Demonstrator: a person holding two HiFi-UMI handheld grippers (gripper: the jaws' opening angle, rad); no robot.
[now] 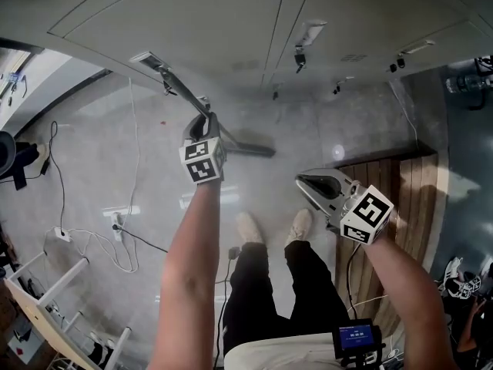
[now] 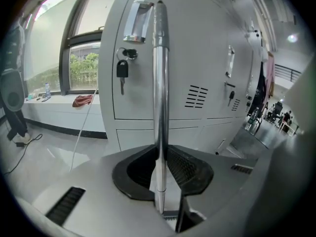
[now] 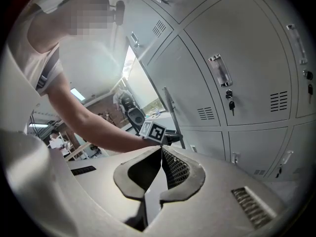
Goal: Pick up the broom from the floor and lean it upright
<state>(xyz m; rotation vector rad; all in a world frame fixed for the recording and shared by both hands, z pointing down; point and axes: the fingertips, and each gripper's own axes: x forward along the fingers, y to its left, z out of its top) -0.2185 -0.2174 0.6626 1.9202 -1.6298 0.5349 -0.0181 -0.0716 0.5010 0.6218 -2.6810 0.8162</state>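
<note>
Broom (image 2: 159,83) stands nearly straight up, right in front of the gray lockers (image 2: 207,58). The left tool (image 2: 160,154) has it. Its two jaws are a little way open and pinch the shiny pole from both sides. The top of the pole is up by a locker handle (image 2: 138,21) and a hanging key (image 2: 122,72). I cannot tell if the pole touches the door yet. I also cannot tell if the brush end sits on the floor (image 1: 115,145).

The right tool (image 3: 160,151) holds nothing. Its jaws are closed tip to tip, and it hangs off to the side, apart from the broom.

I think the job is almost done. The broom only needs to rest on the lockers and be let go.

Here is what could go wrong. The pole is smooth and shiny, so it could slide down through the jaws if the pinch is weak. The door is flat and smooth too, so the top could slip sideways and the broom could fall. That is most likely if it stands too straight, or is let go before it rests. The floor looks slick, so the brush end could skid out. The pole could also bump the key or the handle.
</note>
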